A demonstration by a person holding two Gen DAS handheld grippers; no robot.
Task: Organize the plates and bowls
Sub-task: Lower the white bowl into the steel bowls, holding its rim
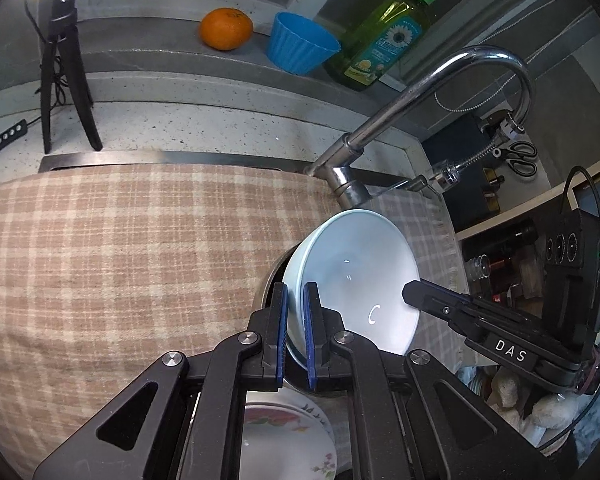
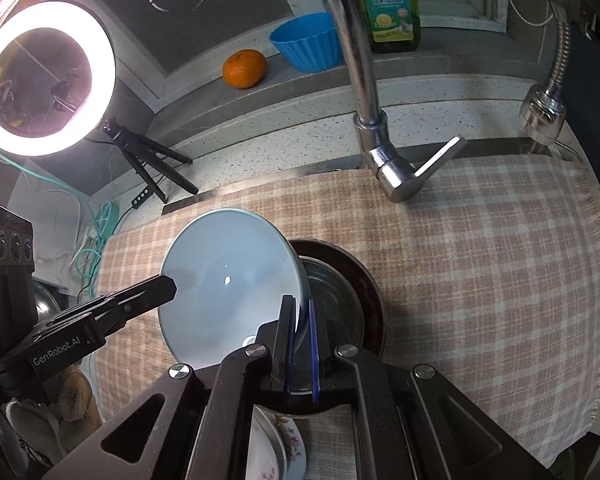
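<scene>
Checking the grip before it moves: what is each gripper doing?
Left gripper: shut on the pale blue ceramic bowl rim.
Right gripper: shut on its opposite rim.

Left gripper (image 1: 296,330) and right gripper (image 2: 302,344): matte black linkage arms with triangular cut-outs, joined by round silver screws; blue pads are fitted inside the jaws. White "DAS" and "GenRobot.AI" lettering is carried on the bodies; a thin black cable (image 1: 598,216) is looped behind.
</scene>
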